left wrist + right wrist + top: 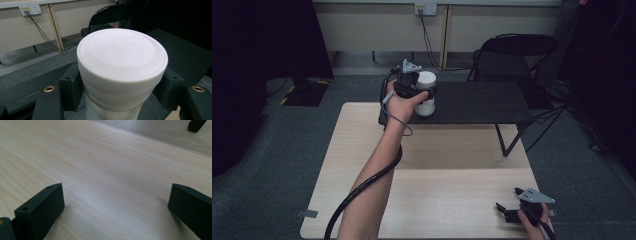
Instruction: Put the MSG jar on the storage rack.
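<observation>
Taking the raised black shelf [482, 102] at the far edge of the pale wooden table [362, 150] as the landmark, the left gripper [422, 95] sits over the shelf's left end, its jaws pinching a white cylindrical plastic container with a flat white lid [426, 94]. In the left gripper view the two black pads press on opposite sides of the container [120, 70] just under the lid's rim, with the paler body running down between them. The container stands upright, its long axis vertical, and its base looks to be at or just above the shelf top; whether it rests on the shelf I cannot tell. The left gripper comes at it level from the left side, so the container lies straight ahead of that claw and to its right in the high view.

Faint raised lettering sits on the lid, a short word that may begin with "S", too soft to read with confidence. No other label shows.

Well in front of the shelf and off toward its right end, the right gripper [512, 210] rests low at the near right corner of the table. In the right gripper view its jaws stand spread wide over bare wood [105, 170], with nothing between them. The left hand is plainly the nearer one; any setting down or lifting of the container turns on it.
</observation>
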Motion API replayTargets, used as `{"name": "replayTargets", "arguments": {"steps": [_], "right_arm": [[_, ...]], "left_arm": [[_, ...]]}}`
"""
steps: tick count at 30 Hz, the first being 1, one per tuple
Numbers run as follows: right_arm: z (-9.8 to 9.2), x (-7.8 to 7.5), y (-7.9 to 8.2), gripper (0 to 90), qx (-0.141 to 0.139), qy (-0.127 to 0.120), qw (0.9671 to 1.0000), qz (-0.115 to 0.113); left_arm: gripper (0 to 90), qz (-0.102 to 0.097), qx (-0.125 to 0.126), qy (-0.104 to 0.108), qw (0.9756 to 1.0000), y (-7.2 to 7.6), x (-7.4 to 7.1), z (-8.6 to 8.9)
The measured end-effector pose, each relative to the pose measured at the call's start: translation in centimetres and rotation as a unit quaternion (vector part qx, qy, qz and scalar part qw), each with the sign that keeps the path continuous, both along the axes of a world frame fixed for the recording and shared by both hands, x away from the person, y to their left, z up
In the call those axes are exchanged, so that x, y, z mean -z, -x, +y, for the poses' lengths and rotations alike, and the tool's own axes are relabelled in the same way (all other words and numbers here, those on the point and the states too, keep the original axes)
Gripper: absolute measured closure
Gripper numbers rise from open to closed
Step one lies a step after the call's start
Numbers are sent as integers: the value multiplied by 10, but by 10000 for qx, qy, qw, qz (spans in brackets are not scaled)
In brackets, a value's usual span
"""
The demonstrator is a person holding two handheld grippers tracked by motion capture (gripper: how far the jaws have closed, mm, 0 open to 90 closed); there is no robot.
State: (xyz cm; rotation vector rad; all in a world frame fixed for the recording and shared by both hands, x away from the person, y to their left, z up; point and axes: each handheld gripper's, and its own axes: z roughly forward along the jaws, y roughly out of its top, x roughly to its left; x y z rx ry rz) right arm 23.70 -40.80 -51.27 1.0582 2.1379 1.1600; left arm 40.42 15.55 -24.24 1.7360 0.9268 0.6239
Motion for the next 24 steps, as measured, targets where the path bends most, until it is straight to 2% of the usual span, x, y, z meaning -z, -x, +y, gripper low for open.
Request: {"name": "replayTargets", "arguments": {"steps": [8, 12, 14, 17, 20, 22, 24], "right_arm": [[0, 0, 0, 0, 1, 5, 10000, -7], [0, 0, 0, 0, -1, 5, 10000, -8], [0, 0, 0, 1, -3, 5, 10000, -10], [0, 0, 0, 2, -13, 3, 10000, -10], [0, 0, 0, 2, -14, 1, 10000, -8], [0, 0, 0, 2, -18, 1, 10000, -10], [0, 0, 0, 3, -20, 2, 10000, -11]], "left_arm": [[336, -7, 62, -28, 10000, -1, 0, 3], [329, -40, 39, -142, 9999, 1, -2, 1], [244, 10, -40, -263, 9996, 2, -6, -2], [175, 44, 13, -260, 9997, 7, -7, 1], [16, 34, -18, -258, 9997, 18, -7, 2], [11, 17, 128, -252, 9996, 26, -5, 9], [10, 28, 166, -345, 9993, 36, -3, 13]]}}
